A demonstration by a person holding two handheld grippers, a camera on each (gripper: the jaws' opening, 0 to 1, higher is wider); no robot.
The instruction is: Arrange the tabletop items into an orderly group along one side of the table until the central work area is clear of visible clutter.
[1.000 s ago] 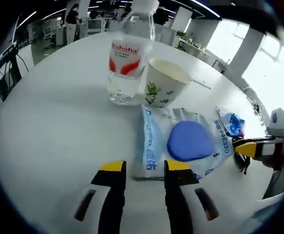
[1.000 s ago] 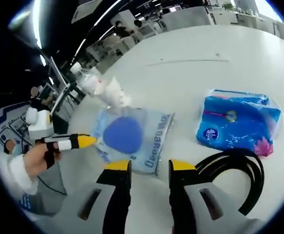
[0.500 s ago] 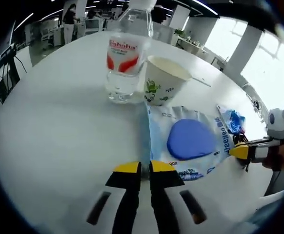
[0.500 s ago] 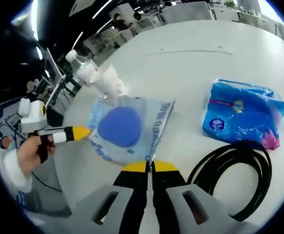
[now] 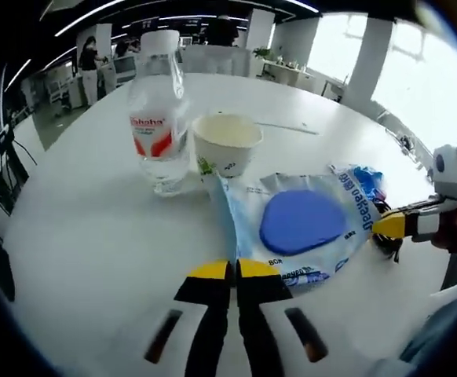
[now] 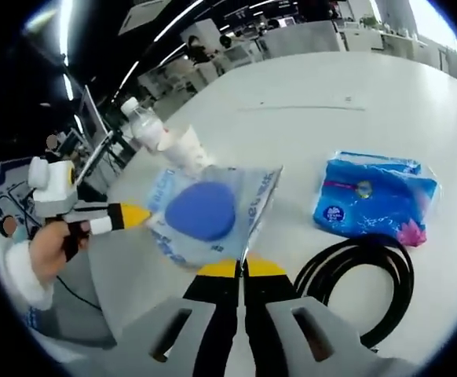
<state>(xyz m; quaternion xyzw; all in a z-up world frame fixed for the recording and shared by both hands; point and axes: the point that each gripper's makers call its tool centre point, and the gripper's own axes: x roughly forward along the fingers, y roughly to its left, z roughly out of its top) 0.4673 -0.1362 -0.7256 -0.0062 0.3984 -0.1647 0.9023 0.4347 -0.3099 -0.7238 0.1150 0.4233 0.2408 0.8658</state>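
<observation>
Since a second ago we closed both grippers on the sponge packet (image 5: 303,228) and lifted it: left gripper (image 5: 232,271) pinched one edge, right gripper (image 6: 241,269) the opposite. Water bottle (image 5: 159,126) and paper cup (image 5: 227,145) stood just behind; tissue pack (image 6: 374,204) lay beside the black cable (image 6: 362,279).

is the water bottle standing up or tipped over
Upright. The water bottle stands on its base on the white table, white cap on top, beside the paper cup.
</observation>
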